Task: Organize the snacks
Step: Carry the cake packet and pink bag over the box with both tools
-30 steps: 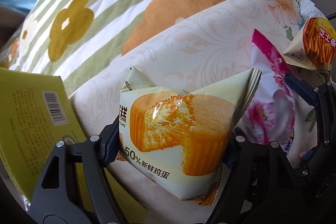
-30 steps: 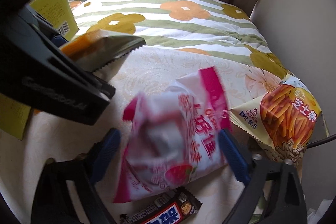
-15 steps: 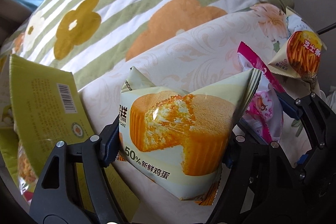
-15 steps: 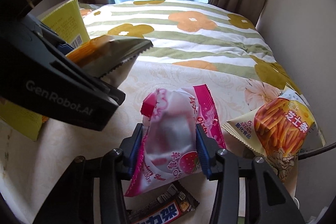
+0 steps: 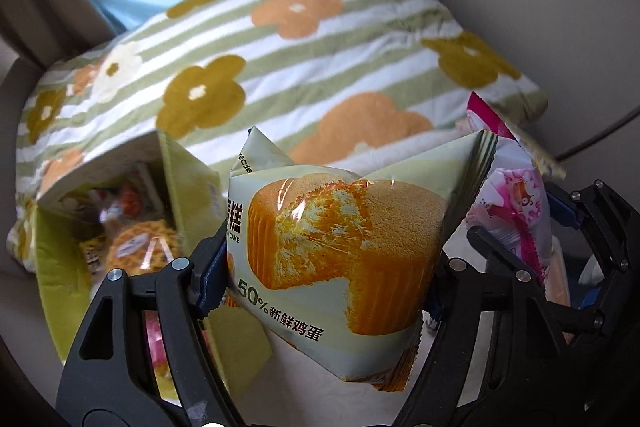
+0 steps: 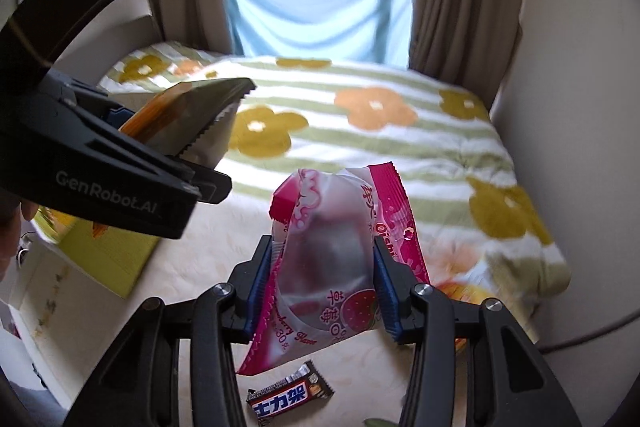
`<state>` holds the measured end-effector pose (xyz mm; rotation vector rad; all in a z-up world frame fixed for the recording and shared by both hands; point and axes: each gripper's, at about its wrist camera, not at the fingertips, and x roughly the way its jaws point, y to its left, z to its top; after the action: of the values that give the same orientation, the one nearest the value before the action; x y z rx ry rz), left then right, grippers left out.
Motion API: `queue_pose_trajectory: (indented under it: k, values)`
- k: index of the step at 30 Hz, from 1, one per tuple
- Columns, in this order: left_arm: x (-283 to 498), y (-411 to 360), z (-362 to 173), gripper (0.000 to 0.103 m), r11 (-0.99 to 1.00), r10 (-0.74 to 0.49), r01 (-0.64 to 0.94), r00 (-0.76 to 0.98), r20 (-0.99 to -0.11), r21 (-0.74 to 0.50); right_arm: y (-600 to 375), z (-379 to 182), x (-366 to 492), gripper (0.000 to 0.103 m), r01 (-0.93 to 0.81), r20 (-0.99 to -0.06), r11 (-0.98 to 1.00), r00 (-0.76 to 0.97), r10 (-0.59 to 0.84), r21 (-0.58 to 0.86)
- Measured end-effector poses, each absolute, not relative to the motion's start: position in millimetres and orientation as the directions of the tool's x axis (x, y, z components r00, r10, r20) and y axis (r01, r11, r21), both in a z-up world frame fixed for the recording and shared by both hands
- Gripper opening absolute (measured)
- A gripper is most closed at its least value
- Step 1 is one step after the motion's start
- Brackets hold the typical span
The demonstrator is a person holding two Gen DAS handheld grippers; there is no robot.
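Observation:
My left gripper (image 5: pixel 320 267) is shut on a pale green cake packet (image 5: pixel 344 247) and holds it in the air beside the open yellow-green snack box (image 5: pixel 176 179). The box holds several wrapped snacks. My right gripper (image 6: pixel 320 283) is shut on a pink strawberry snack packet (image 6: pixel 328 255) and holds it above the cream bed sheet. The pink packet also shows at the right of the left wrist view (image 5: pixel 516 203). In the right wrist view the left gripper (image 6: pixel 112 163) with the cake packet (image 6: pixel 192 111) is up at the left.
A small chocolate bar (image 6: pixel 290 393) lies on the cream sheet (image 6: pixel 200 267) below my right gripper. A striped flower blanket (image 6: pixel 360 123) covers the far bed. A wall (image 6: pixel 568 107) and a dark cable (image 6: pixel 588 335) are at the right. The box side (image 6: pixel 108 255) is at the left.
My right gripper closed on the pink packet and lifted it off the sheet. Both grippers rose and tilted up. The left one moved toward the box, whose open inside now shows.

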<state>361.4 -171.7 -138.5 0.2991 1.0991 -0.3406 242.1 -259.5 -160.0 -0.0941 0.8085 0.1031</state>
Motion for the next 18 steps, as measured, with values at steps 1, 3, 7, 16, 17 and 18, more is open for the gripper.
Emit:
queue_pose_trajectory:
  k: [1,3,7,16,17,18]
  values:
    - [359.4,-165.9,-128.1,0.072,0.917,-0.121,0.392,0.432,-0.894,0.065,-259.0,-149.6,242.1,0.043,-0.143,-0.714,0.988,0.698,0.064,-0.05]
    - [356.0,-151.2,-109.9,0.072,0.936,-0.124,0.349,0.464,-0.877,0.052,-257.1,-132.2,243.0,0.043,-0.178,-0.696,0.982,0.713,0.089,-0.058]
    - [349.1,-111.8,-80.7,0.072,0.967,-0.104,0.25,0.525,-0.845,0.036,-245.0,-99.8,249.3,0.043,-0.265,-0.668,0.962,0.727,0.159,-0.059]
    - [353.6,9.5,-62.0,0.072,0.999,-0.001,0.043,0.579,-0.816,0.029,-177.8,-61.4,277.7,0.043,-0.439,-0.637,0.898,0.701,0.322,-0.03]
    - [355.5,21.1,-62.8,0.072,0.999,0.007,0.029,0.579,-0.815,0.029,-170.1,-61.2,280.0,0.043,-0.452,-0.636,0.891,0.696,0.334,-0.027]
    - [357.9,34.4,-64.4,0.072,0.999,0.014,0.016,0.576,-0.817,0.029,-159.1,-60.6,283.8,0.043,-0.467,-0.638,0.884,0.688,0.347,-0.022]
